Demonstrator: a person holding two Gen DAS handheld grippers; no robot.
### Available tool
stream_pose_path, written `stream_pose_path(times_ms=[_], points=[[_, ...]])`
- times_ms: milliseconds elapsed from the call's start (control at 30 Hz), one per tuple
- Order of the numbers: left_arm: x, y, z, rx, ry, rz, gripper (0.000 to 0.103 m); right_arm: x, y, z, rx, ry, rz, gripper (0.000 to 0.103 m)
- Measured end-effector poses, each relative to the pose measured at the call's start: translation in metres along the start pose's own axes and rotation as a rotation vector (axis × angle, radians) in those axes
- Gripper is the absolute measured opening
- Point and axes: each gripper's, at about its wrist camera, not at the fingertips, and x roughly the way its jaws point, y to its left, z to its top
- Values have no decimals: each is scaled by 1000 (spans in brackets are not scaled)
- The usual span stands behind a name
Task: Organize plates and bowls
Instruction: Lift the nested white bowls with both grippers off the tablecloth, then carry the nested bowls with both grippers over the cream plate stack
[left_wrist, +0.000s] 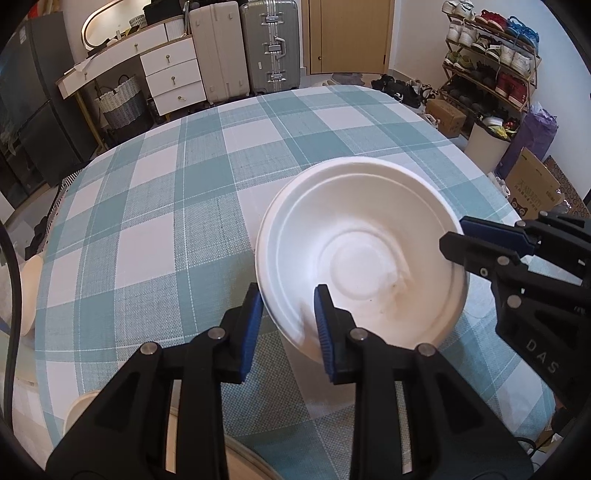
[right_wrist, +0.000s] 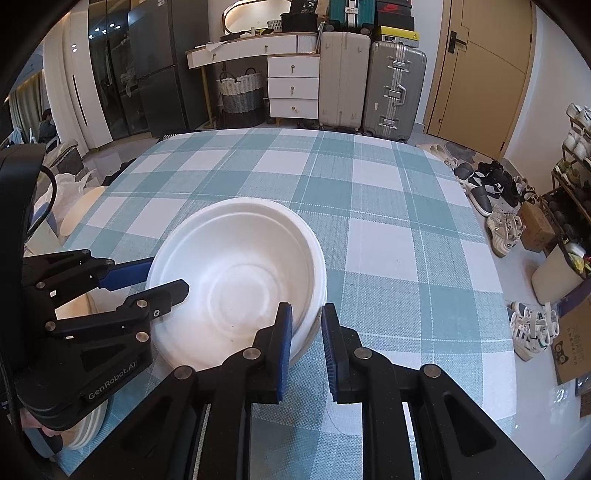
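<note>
A white foam bowl sits on the checked tablecloth; the right wrist view shows it as a nested stack. My left gripper straddles its near-left rim, one finger inside, one outside, jaws open with a gap around the rim. My right gripper straddles the near-right rim the same way, jaws apart. Each gripper shows in the other's view: the right one at the bowl's right rim, the left one at its left rim.
The round table with teal-and-white cloth stretches beyond the bowl. Cream plates lie at the left table edge and in the right wrist view. More white plates sit under the left gripper. Suitcases, drawers and a shoe rack stand behind.
</note>
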Motion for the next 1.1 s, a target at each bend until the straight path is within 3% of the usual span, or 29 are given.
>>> stream_pose_path(times_ms=[167,300,333,367,433,467,500,767,1100], points=[[-1,4,0,-11,0,-37,34,0,-6,0,22,-7,21,28],[-5,10,0,-34,-19,-39,69,-1,-13,-1,41,-15,41,50],[-6,12,0,-44,-26,-47,73,-1,-15,-1,52,-20,47,51],[-7,14,0,-57,-30,-58,73,-2,-19,-2,65,-26,52,52],[-7,21,0,-86,-22,-81,74,-2,-24,-3,88,-30,62,65],[-6,24,-1,-101,-20,-88,75,-2,-27,-4,101,-33,72,77],[-6,26,-2,-115,-20,-95,75,-2,-29,-5,116,-45,81,78],[3,36,-8,-187,-4,-126,77,5,-33,-11,149,-72,123,78],[10,35,-6,-213,5,-162,69,21,-36,-16,198,-55,202,47]])
